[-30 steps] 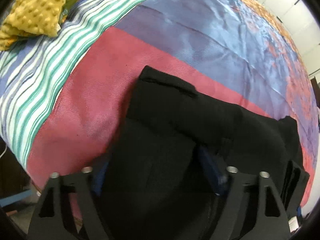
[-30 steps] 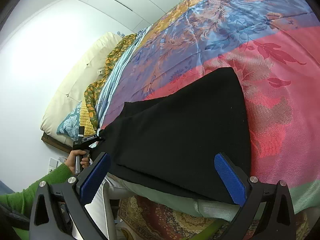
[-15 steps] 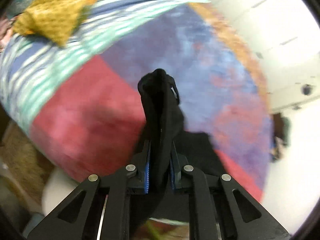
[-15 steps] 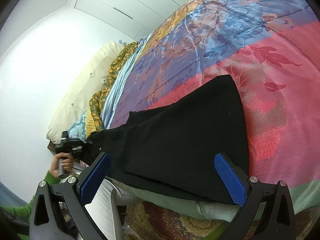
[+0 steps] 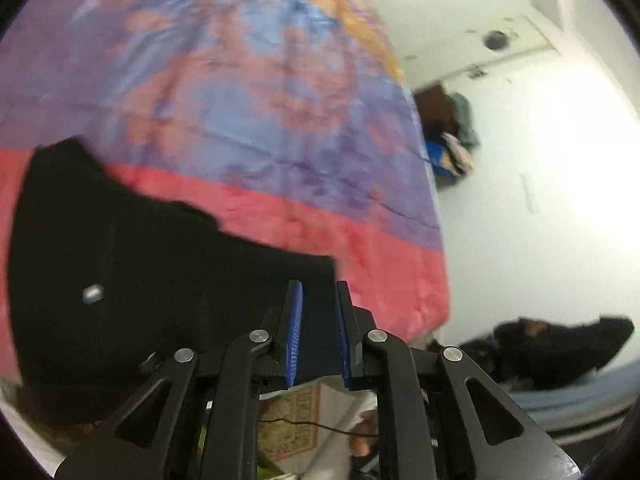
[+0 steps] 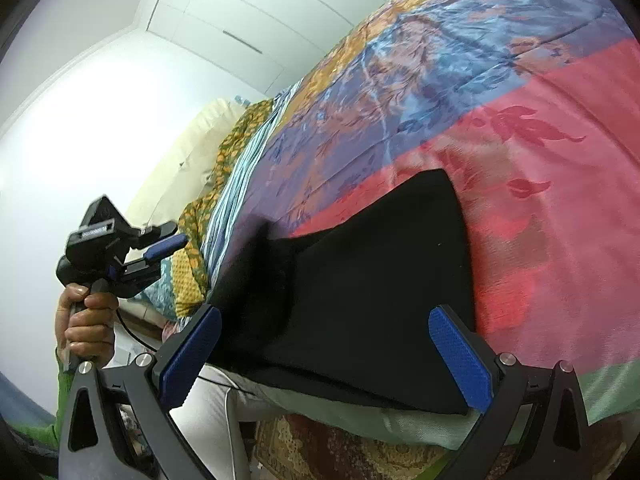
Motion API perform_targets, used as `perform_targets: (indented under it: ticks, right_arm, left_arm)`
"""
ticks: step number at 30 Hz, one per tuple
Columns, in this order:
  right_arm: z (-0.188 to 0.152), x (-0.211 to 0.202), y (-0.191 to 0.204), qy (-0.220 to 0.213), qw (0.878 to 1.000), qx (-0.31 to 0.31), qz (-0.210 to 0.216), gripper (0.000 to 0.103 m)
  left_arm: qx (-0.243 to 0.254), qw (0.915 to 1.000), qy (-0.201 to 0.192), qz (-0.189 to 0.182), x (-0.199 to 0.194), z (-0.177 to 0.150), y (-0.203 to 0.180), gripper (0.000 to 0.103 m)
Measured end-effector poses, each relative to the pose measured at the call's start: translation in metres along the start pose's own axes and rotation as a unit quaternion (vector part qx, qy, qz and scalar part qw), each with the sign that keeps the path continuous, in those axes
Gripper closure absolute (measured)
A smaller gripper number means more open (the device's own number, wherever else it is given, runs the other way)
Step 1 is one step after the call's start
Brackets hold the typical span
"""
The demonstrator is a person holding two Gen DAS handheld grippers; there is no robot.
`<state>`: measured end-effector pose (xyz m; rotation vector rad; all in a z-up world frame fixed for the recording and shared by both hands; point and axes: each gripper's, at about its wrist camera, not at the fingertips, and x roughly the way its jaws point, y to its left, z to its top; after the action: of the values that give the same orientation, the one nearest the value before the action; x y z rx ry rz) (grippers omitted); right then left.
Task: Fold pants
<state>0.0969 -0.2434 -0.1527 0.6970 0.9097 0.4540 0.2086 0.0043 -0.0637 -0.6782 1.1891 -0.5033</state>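
Observation:
The black pants point(image 6: 360, 280) lie flat on the bed near its front edge; they also show in the left wrist view point(image 5: 140, 260). My left gripper point(image 5: 318, 300) hangs above the pants, its blue pads a narrow gap apart with nothing between them. It also shows in the right wrist view point(image 6: 160, 248), held up in a hand left of the bed. My right gripper point(image 6: 324, 316) is wide open and empty, its fingers straddling the pants' near edge.
The bed cover point(image 6: 520, 160) is pink, blue and orange. Pillows and a yellow cushion point(image 6: 188, 272) lie at the bed's head. A patterned rug point(image 6: 340, 452) lies on the floor below. Clothes hang by the far wall point(image 5: 452, 136).
My left gripper closed on the pants' end, lifted it, then let go. The pants dropped back flat and the gripper swung up and away. The right gripper stayed open in place.

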Motion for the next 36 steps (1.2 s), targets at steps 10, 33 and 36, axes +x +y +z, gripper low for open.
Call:
perform_targets:
  ticks: [10, 33, 36]
  right_arm:
    - [0.009, -0.013, -0.008, -0.062, 0.998, 0.017, 0.022, 0.000]
    - [0.005, 0.177, 0.056, 0.231, 0.972, -0.024, 0.027, 0.004]
    - [0.006, 0.191, 0.054, 0.251, 0.967, -0.030, 0.024, 0.004]
  left_arm:
    - [0.105, 0.9493, -0.181, 0.235, -0.090, -0.012, 0.039, 0.046]
    - [0.127, 0.9430, -0.145, 0.272, 0.006, -0.097, 0.131, 0.059]
    - [0.128, 0.9423, -0.145, 0.273, 0.007, -0.096, 0.130, 0.059]
